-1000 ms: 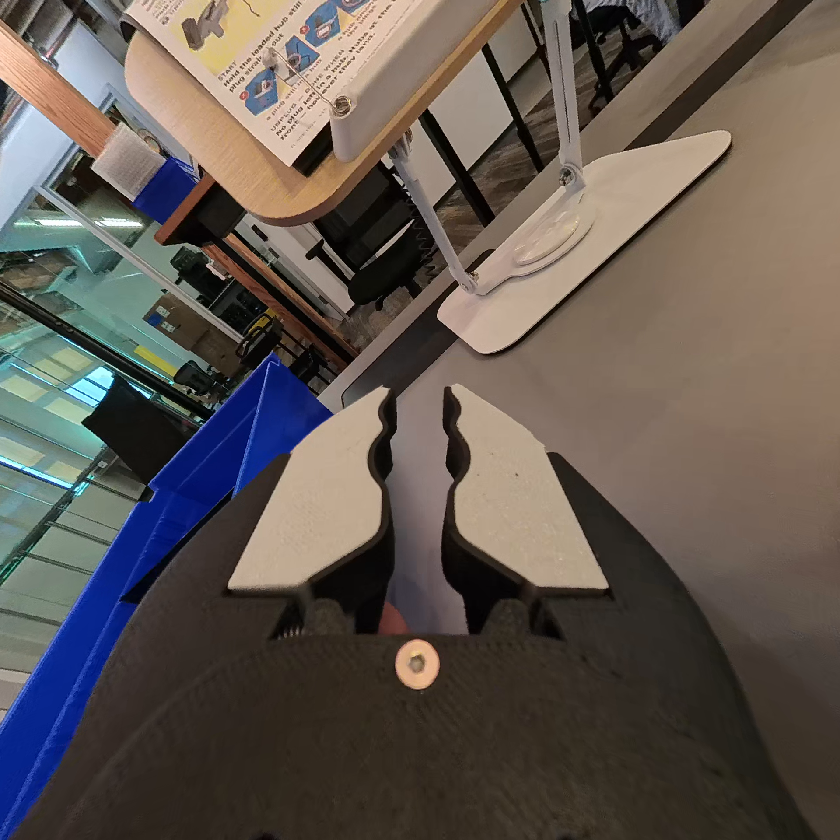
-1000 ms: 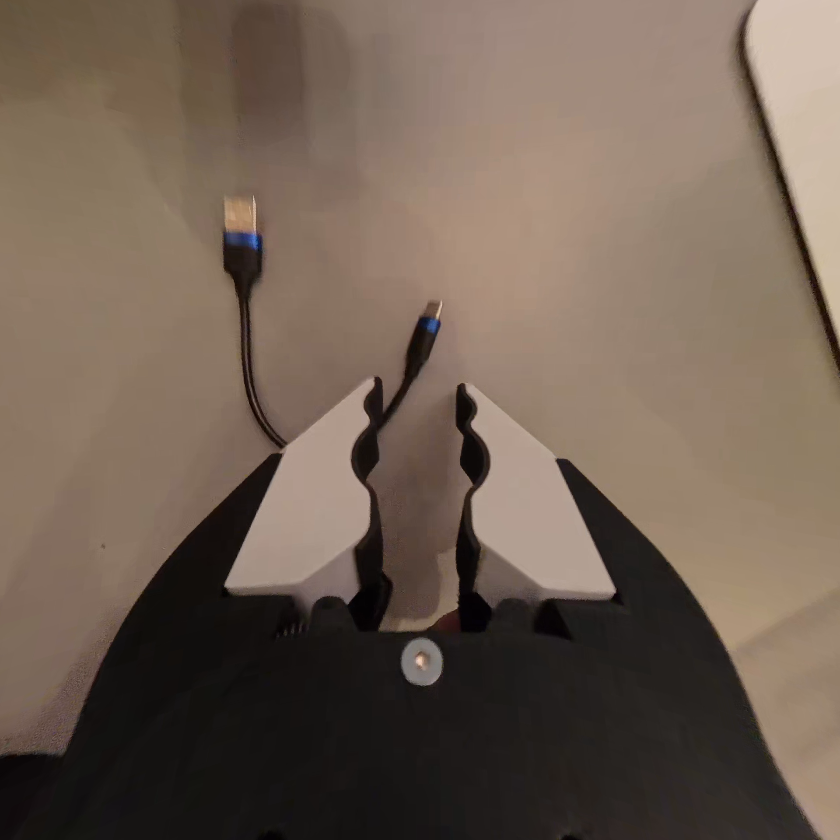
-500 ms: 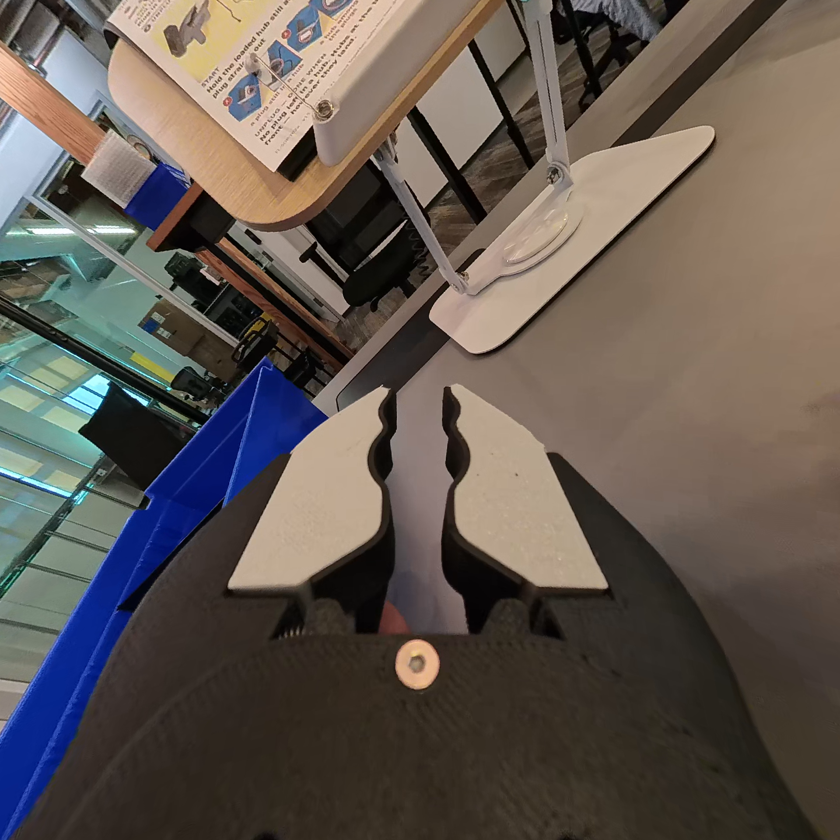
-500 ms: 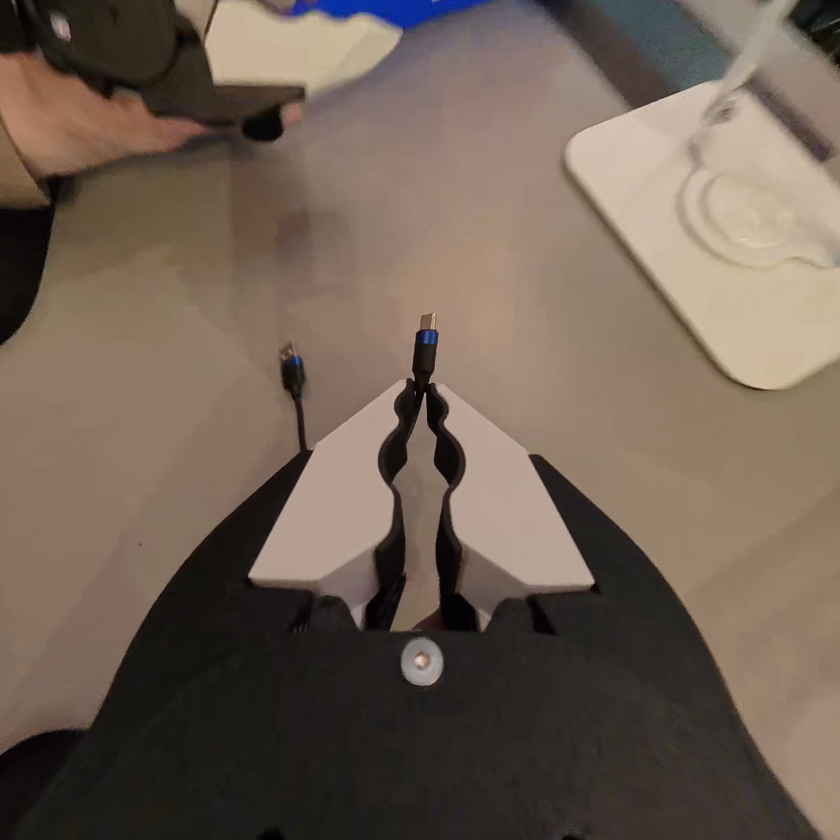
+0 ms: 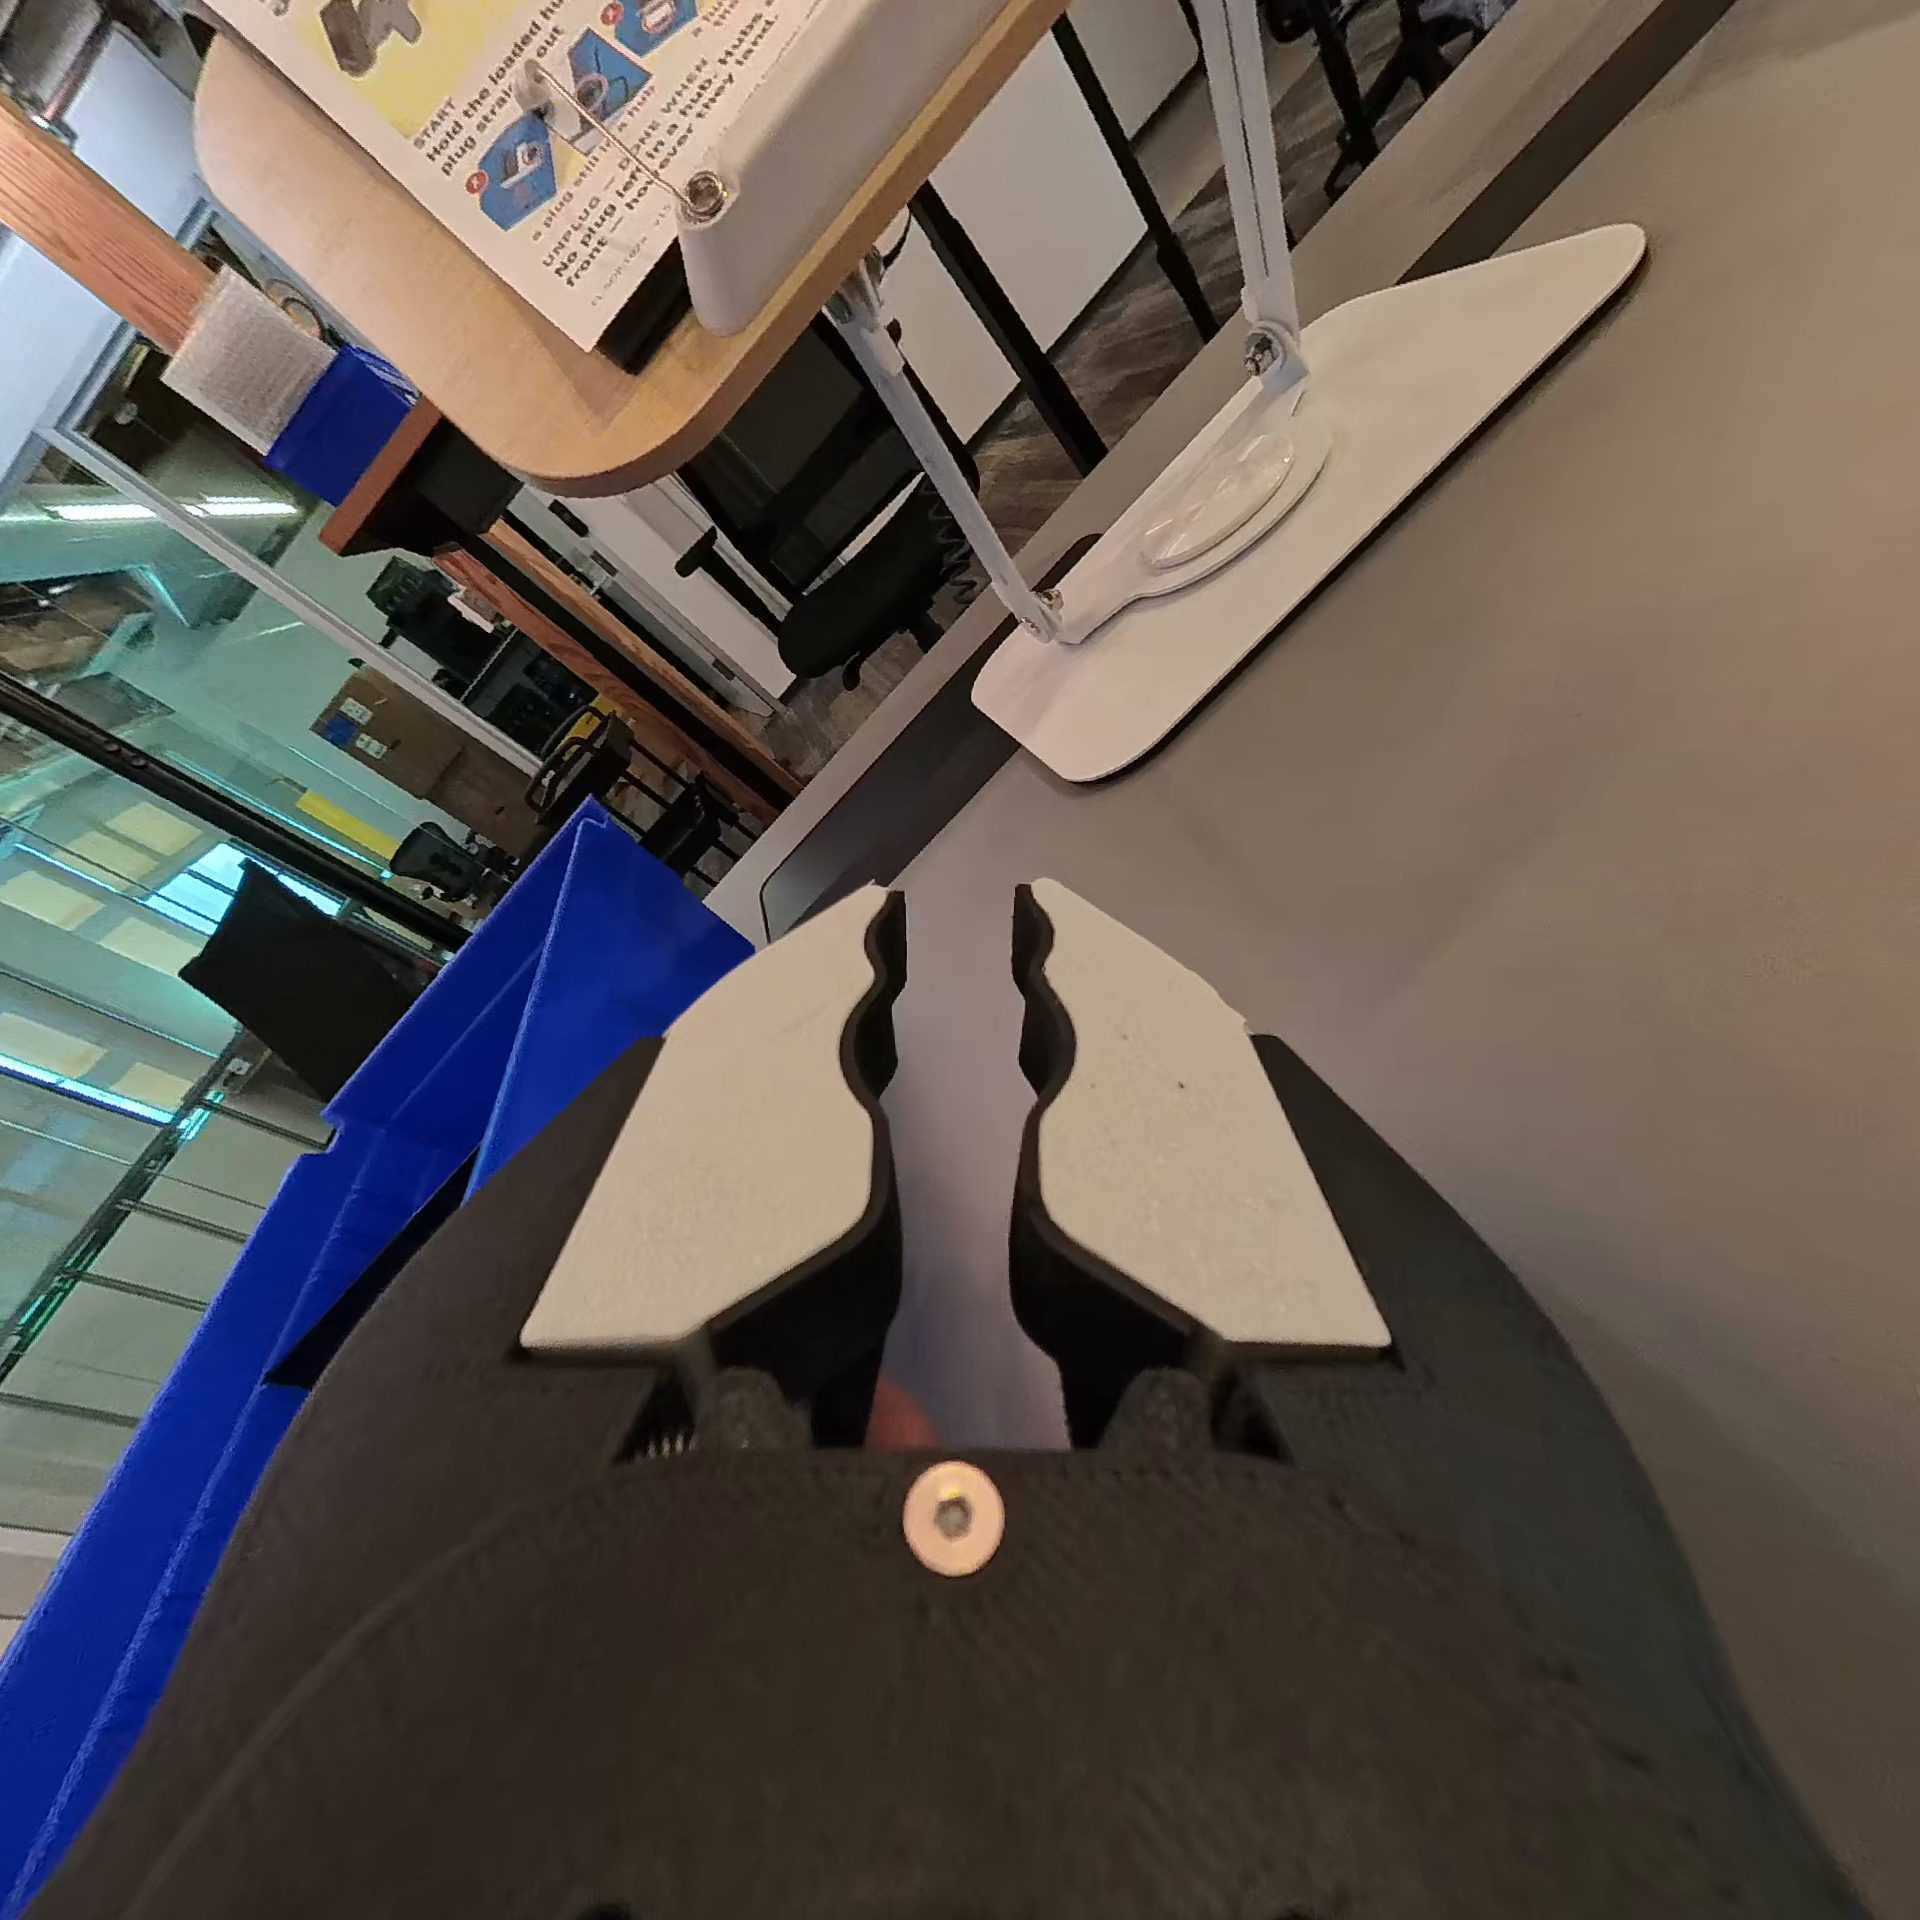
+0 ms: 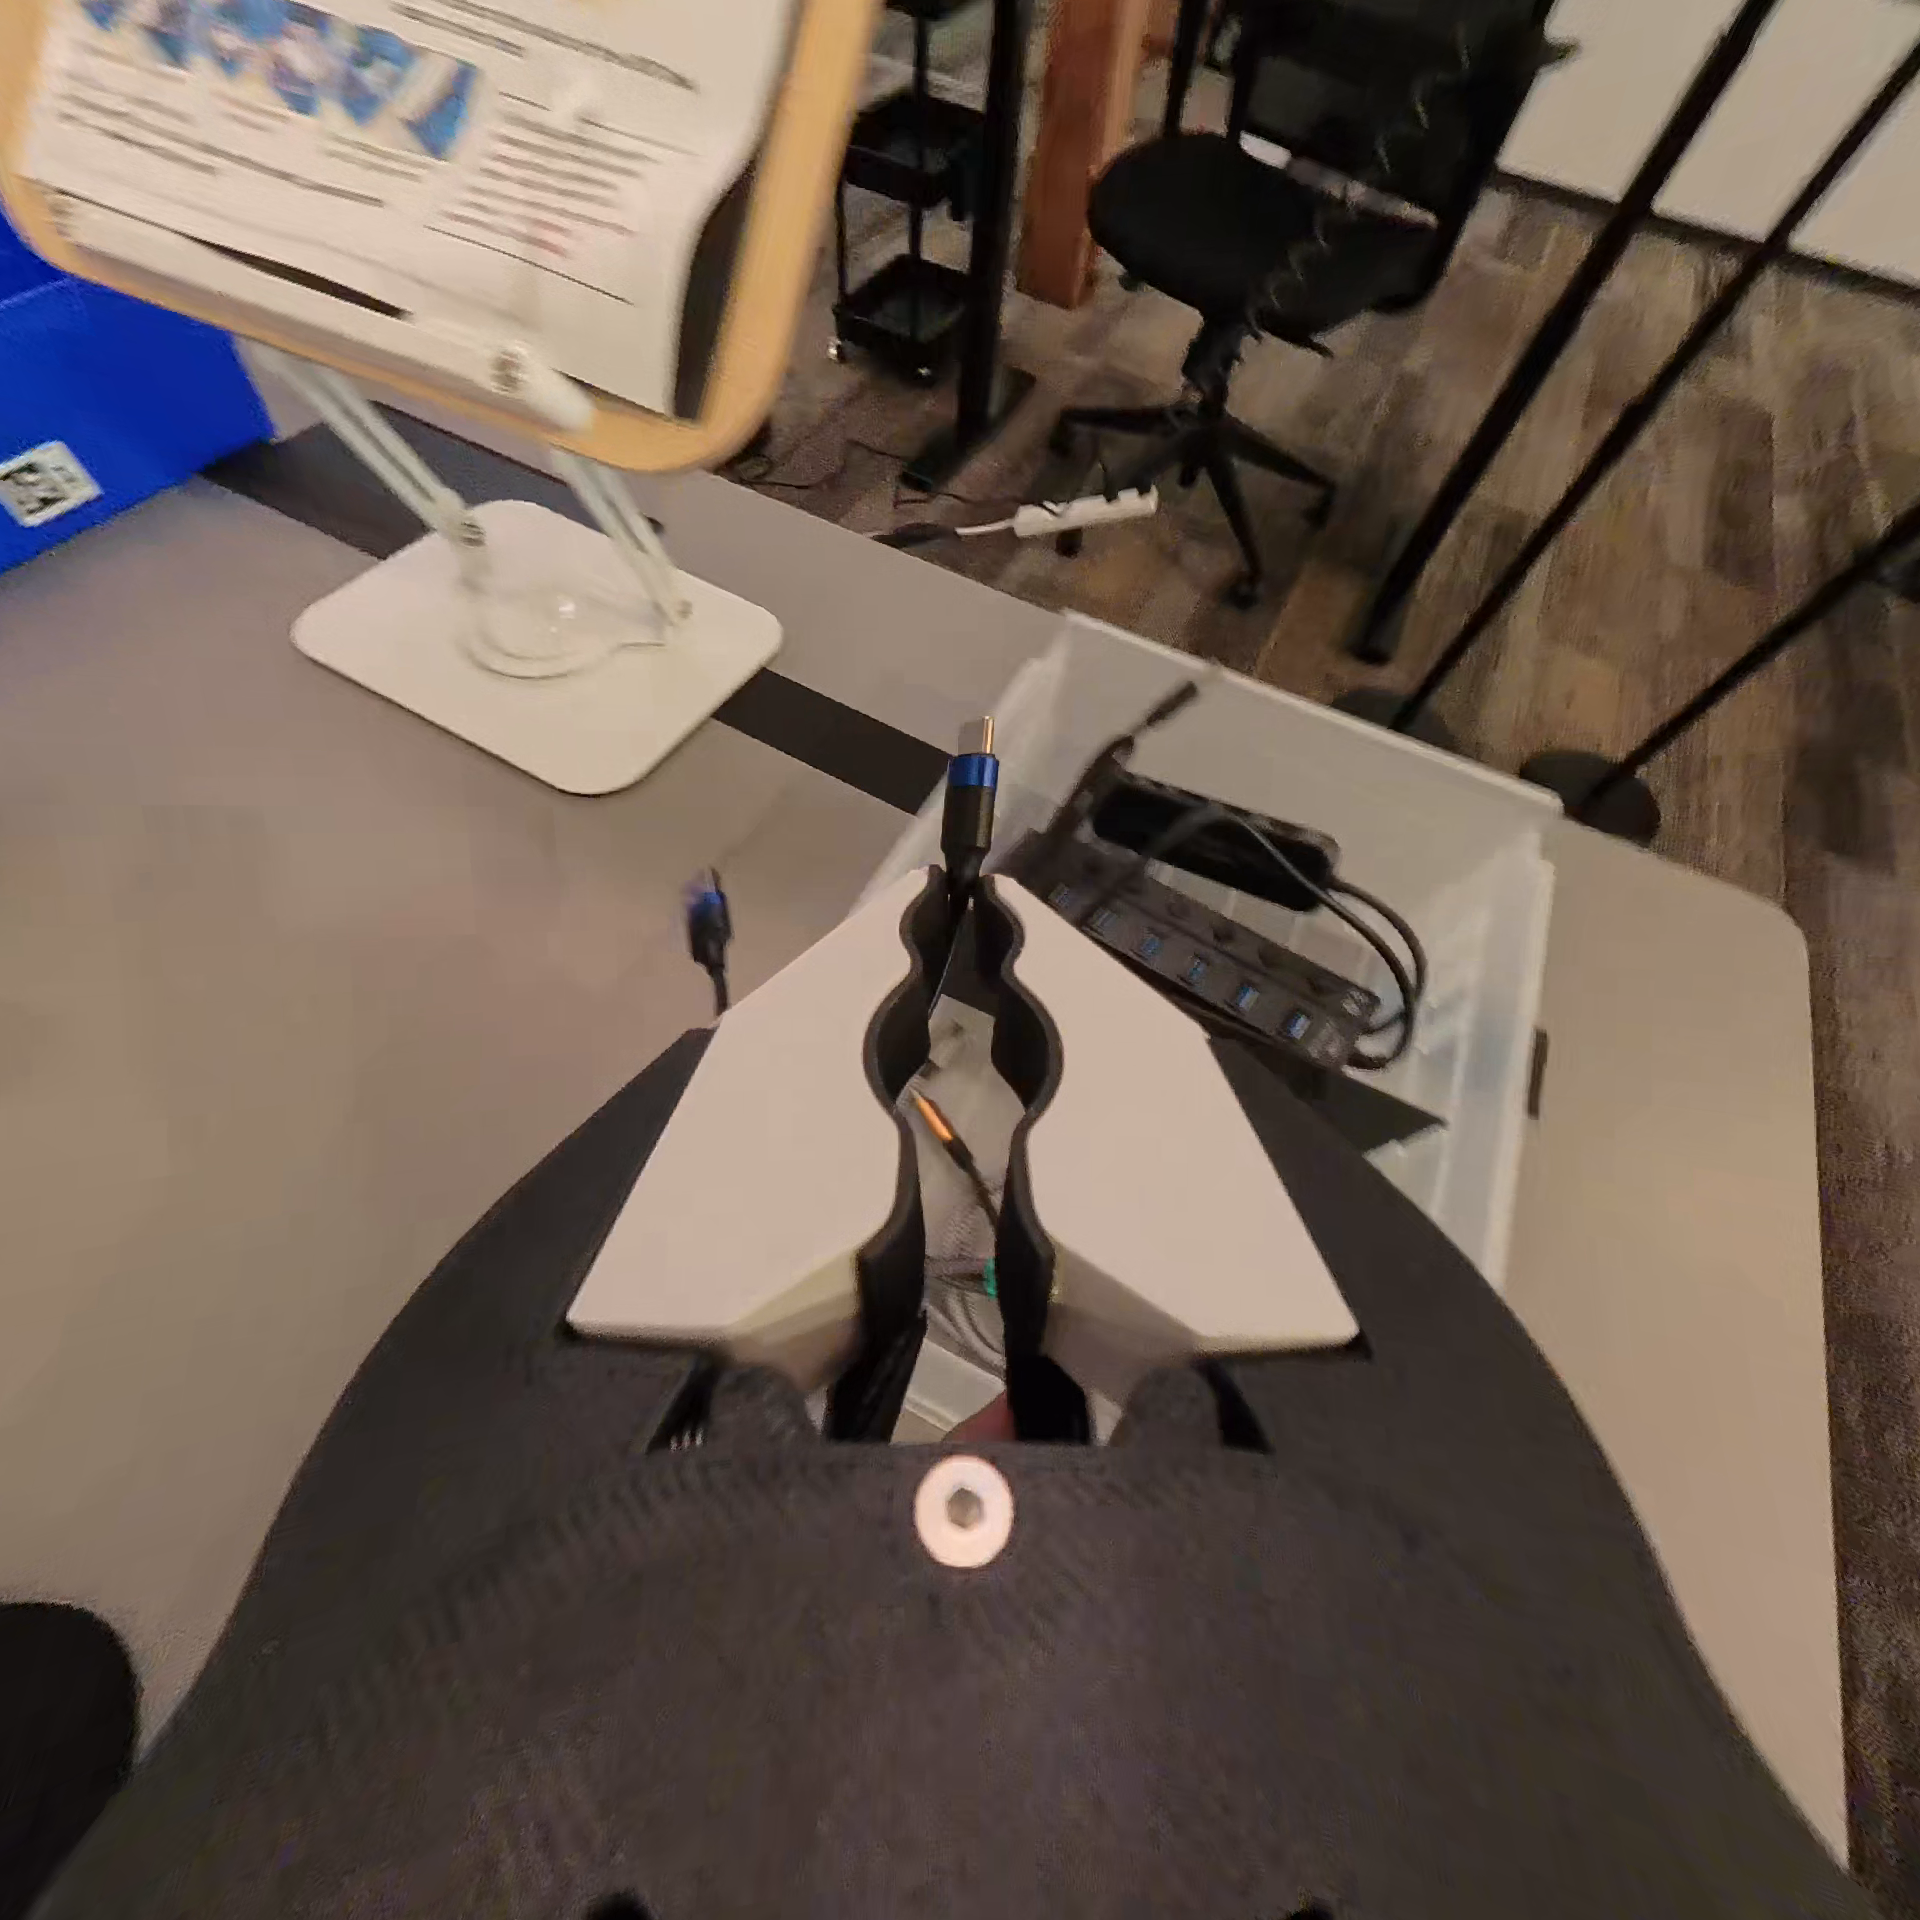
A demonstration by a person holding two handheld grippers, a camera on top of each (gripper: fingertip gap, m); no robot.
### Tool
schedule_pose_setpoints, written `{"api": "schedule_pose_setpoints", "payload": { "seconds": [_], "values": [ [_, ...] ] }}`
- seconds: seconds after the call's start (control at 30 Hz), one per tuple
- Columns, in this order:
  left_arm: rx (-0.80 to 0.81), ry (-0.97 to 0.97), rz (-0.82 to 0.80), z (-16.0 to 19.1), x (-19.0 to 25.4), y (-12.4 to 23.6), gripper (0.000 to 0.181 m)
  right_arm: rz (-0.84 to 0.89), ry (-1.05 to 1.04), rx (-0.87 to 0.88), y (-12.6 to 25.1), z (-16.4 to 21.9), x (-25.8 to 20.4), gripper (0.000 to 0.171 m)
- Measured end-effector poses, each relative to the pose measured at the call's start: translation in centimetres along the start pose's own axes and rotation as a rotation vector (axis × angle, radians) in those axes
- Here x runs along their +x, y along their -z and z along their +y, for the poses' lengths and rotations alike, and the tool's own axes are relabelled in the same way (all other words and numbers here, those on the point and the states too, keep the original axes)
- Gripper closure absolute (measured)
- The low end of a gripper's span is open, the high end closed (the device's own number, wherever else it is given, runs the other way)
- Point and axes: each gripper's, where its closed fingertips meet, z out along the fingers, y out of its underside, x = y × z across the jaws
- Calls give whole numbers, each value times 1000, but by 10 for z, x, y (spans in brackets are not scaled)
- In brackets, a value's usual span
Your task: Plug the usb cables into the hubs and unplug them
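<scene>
My right gripper [image 6: 961, 883] is shut on a black USB cable just behind its small blue-ringed plug [image 6: 971, 795], which sticks up past the fingertips, lifted above the grey table [image 6: 312, 935]. The cable's other blue-ringed plug [image 6: 709, 920] hangs to the left. Beyond the fingers a clear bin [image 6: 1475, 894] holds a black multi-port USB hub [image 6: 1205, 956] with blue ports and its black cables. My left gripper [image 5: 958, 902] is open and empty, low over the table [image 5: 1558, 935].
A white stand base [image 6: 540, 644], also in the left wrist view [image 5: 1299, 499], carries a tilted wooden board with an instruction sheet [image 6: 395, 156]. A blue bin [image 5: 436, 1143] stands left of the left gripper. Office chairs and desk legs lie beyond the table edge. The grippers' ends are close to 50 centimeters from one another.
My right gripper closed on the cable behind the small plug, lifted it off the table and swung up and right toward the clear bin. The left gripper barely moved.
</scene>
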Motion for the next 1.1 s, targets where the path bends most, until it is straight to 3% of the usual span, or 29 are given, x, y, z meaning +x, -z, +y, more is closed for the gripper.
{"api": "schedule_pose_setpoints", "payload": {
  "seconds": [0.17,0.43,0.53,0.63,0.73,0.93,1.1],
  "values": [
    [-14,-17,5,3,3,-1,162,62,-117,-91,-17,61,56,169],
    [-32,-53,18,7,10,-4,162,167,-105,-275,-44,136,83,168],
    [-33,-61,21,7,12,-4,161,193,-71,-326,-48,145,86,165],
    [-30,-77,17,6,12,-4,161,216,-4,-349,-42,138,83,130],
    [-10,-82,-4,2,9,-2,150,244,49,-318,-28,118,83,110],
    [57,-52,-77,-20,-13,5,132,396,108,-244,15,92,110,107],
    [-39,80,-6,-27,-39,9,110,435,12,-266,25,122,132,92]
  ]
}}
